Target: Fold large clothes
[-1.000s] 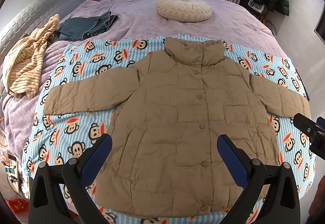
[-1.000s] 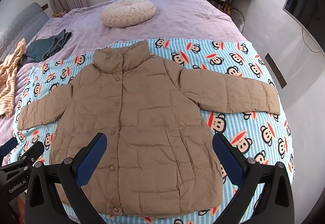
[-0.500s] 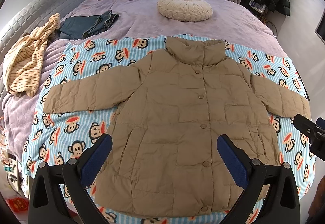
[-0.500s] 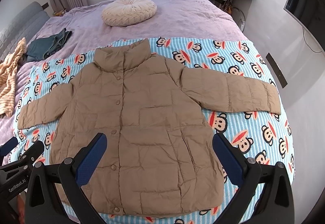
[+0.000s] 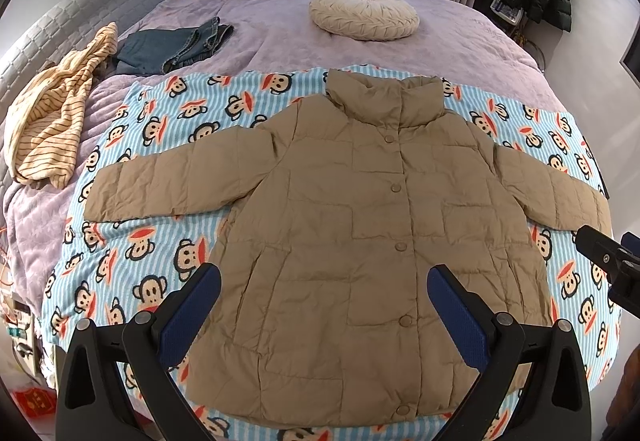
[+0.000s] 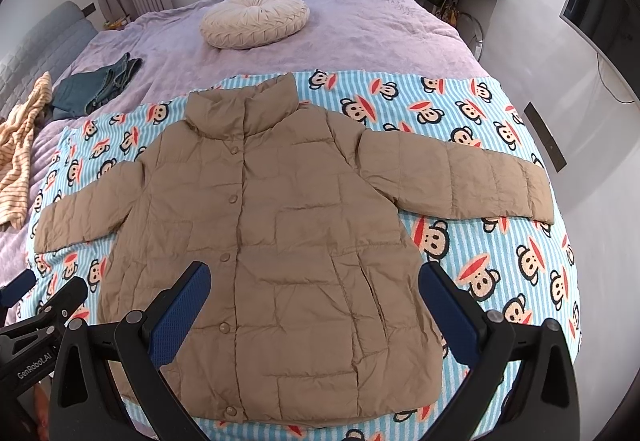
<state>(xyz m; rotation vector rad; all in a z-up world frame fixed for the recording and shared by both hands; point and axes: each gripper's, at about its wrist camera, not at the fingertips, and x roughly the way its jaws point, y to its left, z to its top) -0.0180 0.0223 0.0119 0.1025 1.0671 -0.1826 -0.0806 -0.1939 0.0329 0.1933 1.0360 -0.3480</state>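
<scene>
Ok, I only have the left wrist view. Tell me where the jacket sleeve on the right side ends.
Observer: That sleeve ends in a cuff lying flat on the monkey blanket, short of the blanket's edge.
Operator: Now report the right tool.
Observer: The right tool is open and holds nothing. Its fingers frame the lower part of the jacket.
Operator: Check past that side of the bed.
Observer: A dark screen hangs on the wall there.
</scene>
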